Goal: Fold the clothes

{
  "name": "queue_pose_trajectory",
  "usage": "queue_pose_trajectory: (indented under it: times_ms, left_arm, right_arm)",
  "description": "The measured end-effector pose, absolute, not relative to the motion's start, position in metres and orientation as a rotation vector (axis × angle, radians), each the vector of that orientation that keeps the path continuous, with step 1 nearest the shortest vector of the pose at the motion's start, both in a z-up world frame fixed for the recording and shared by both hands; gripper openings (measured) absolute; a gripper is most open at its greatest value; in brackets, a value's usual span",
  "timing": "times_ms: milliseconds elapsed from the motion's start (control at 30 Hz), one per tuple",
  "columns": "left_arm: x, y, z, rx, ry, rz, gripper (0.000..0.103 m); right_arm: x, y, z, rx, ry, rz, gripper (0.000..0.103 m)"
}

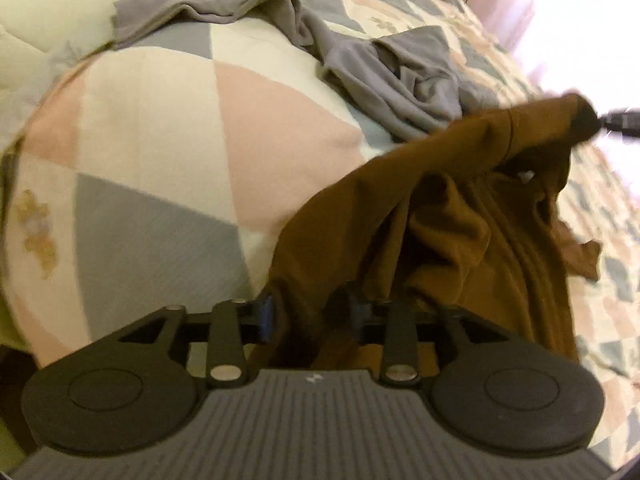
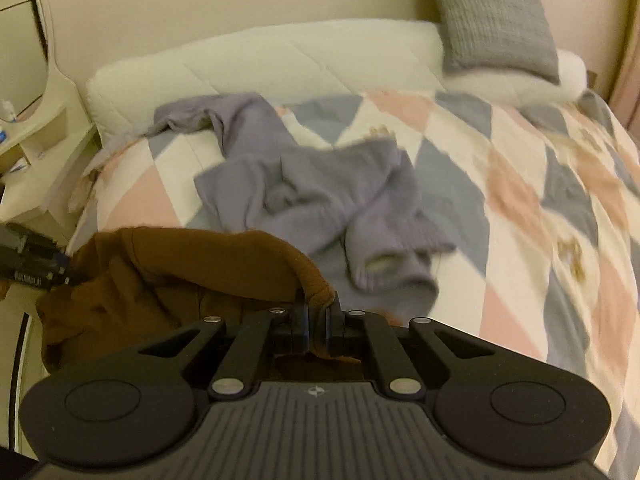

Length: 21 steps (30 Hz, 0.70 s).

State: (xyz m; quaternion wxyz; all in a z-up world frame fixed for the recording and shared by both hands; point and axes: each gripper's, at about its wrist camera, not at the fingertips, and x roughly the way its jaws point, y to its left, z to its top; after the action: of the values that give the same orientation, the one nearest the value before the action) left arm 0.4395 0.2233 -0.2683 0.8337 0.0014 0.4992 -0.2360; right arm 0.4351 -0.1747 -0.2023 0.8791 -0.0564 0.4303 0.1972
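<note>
A brown garment (image 1: 440,216) hangs stretched between my two grippers above the bed. In the left wrist view my left gripper (image 1: 311,316) is shut on a thick bunch of its fabric. My right gripper (image 2: 318,322) pinches a rolled brown edge (image 2: 312,280) between nearly touching fingers. Each gripper also shows in the other's view: the right gripper (image 1: 620,120) holds the far corner, and the left gripper (image 2: 60,270) grips the cloth at the left edge. A crumpled grey garment (image 2: 312,192) lies loose on the quilt beyond, also seen as the grey garment (image 1: 392,72).
The bed has a quilt (image 2: 520,200) of pink, grey and cream triangles. A white pillow (image 2: 260,64) and a grey cushion (image 2: 496,16) lie at the headboard. A cream nightstand (image 2: 36,132) stands left of the bed.
</note>
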Motion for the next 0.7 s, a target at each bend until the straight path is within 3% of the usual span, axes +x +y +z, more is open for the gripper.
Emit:
queue_pose_trajectory:
  times_ms: [67,100,133,200,400,700]
  left_arm:
    - [0.445,0.222,-0.271,0.006,1.054,-0.519,0.042]
    - [0.447,0.221,-0.272,0.009,1.051,-0.528,0.038]
    - [0.443,0.22,-0.268,0.025,1.037,-0.522,0.02]
    - [0.435,0.218,-0.26,0.058,1.011,-0.51,0.008]
    - [0.381,0.188,-0.2,0.221,0.822,-0.512,0.006]
    - [0.253,0.106,-0.03,0.41,0.29,-0.781,0.006]
  right_arm:
    - [0.427,-0.172,-0.21,-0.116,0.902,0.395,0.007]
    - [0.424,-0.169,-0.214,-0.114,0.898,0.386,0.007]
    - [0.423,-0.167,-0.217,-0.112,0.895,0.378,0.007]
    - [0.416,-0.164,-0.219,-0.118,0.88,0.347,0.007]
    - [0.35,-0.175,-0.173,-0.113,0.706,0.184,0.005]
    - [0.112,-0.249,-0.03,-0.033,0.325,-0.185,0.005]
